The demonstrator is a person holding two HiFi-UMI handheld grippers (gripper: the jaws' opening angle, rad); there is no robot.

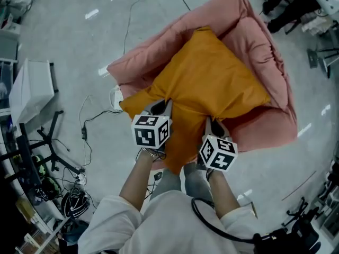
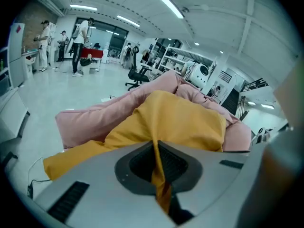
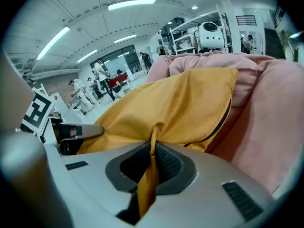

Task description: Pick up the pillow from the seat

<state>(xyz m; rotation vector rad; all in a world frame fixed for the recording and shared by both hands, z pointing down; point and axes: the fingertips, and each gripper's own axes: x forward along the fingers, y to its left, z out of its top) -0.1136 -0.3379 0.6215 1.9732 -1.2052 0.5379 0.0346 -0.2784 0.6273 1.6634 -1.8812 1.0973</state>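
Note:
An orange pillow (image 1: 212, 78) hangs tilted over the pink cushioned seat (image 1: 265, 52), its near edge lifted. My left gripper (image 1: 160, 108) is shut on the pillow's near edge, with a fold of the orange pillow (image 2: 161, 122) pinched between its jaws. My right gripper (image 1: 212, 125) is shut on the same edge a little further right, and a fold of the orange pillow (image 3: 180, 108) runs down between its jaws. In the right gripper view the left gripper's marker cube (image 3: 35, 113) shows at the left. The pink seat (image 2: 95, 120) lies behind and beneath the pillow.
Cables (image 1: 87, 126) trail over the grey floor left of the seat. A white box (image 1: 32, 89) and dark chair legs (image 1: 47, 142) stand at the left. People (image 2: 78, 46) stand far off. Shelving and a white robot (image 3: 211, 34) are behind the seat.

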